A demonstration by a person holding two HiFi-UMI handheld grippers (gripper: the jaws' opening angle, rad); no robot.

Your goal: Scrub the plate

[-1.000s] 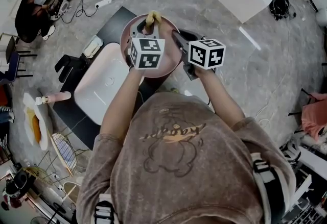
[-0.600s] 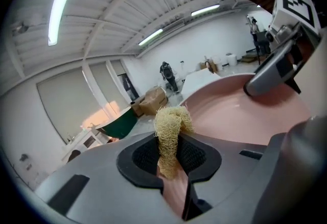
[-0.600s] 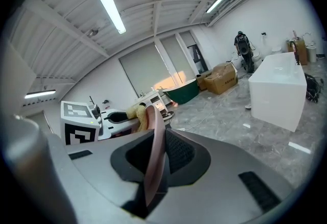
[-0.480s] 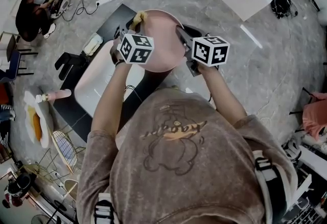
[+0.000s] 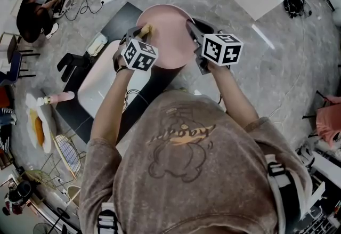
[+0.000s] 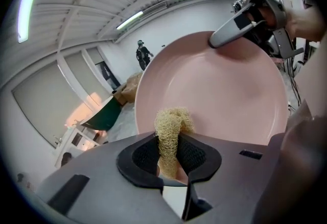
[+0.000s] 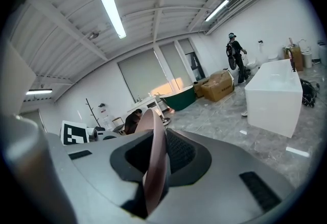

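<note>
Your right gripper [image 5: 189,25] fingers clamp the plate [image 5: 165,35] at 3 o'clock; left gripper [image 6: 168,147] fingers pinch the scrubber [image 6: 171,122]: press it flat from 9 o'clock.

Arms extended; left gripper [image 5: 138,32] clamps the scourer [image 6: 171,125], right gripper [image 5: 190,27] clamps the plate [image 5: 168,38]

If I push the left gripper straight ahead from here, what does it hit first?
Most likely the face of the pink plate: the scrubber clamped in the left gripper points at its lower part, apparently very close.
</note>
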